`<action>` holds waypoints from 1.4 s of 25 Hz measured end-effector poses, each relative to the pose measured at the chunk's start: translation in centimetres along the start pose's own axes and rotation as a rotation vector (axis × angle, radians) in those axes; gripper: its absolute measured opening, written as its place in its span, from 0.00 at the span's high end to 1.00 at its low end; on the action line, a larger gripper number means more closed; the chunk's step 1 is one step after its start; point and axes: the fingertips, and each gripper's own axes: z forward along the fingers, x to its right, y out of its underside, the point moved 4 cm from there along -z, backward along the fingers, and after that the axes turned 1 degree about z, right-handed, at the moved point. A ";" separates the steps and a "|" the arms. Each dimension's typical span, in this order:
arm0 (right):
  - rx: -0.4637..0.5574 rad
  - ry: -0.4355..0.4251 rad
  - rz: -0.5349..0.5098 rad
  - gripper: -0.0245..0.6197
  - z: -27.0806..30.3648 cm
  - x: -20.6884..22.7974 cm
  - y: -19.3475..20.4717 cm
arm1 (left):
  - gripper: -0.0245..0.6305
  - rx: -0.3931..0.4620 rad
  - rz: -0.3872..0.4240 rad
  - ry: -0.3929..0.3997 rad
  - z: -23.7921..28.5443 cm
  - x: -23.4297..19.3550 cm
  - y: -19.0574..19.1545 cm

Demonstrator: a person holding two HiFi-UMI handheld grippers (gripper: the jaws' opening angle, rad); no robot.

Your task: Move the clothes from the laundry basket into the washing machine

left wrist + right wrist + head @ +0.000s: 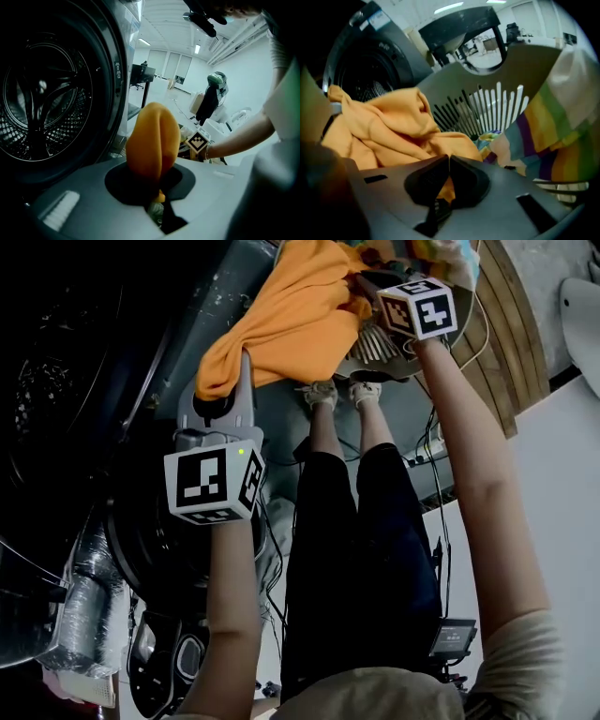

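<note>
Garment status: orange fleece garment [291, 315] partly in grey slatted plastic laundry basket [487, 108], near dark washing machine drum [42, 103]. Left gripper [157, 187] jaws clenched on one fold, right gripper [447, 161] jaws pinching another. Suggest lifting both together, clearing the rim, then feeding drumward.

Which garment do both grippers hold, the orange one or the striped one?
The plain orange fabric garment, pinched by left gripper and right gripper; the rainbow-striped cloth is in neither.

Plain orange: garment [281, 324]. Purple, orange, yellow, green, teal bands: striped cloth [555, 140]. Grey, slatted: laundry basket [525, 70]. Dark metal, perforated: washing machine drum [42, 103].
</note>
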 end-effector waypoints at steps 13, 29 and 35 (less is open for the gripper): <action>0.441 -0.500 0.091 0.94 -19.6 -17.4 -12.1 | 0.89 0.033 -0.024 0.212 0.2 7.3 -4.4; 0.316 -0.669 0.045 0.94 -20.3 -23.4 -12.3 | 0.88 0.204 -0.075 0.219 0.6 6.8 -6.6; 0.338 -0.611 0.031 0.94 -20.2 -23.6 -12.0 | 0.89 0.262 -0.131 0.093 -3.2 3.1 -6.9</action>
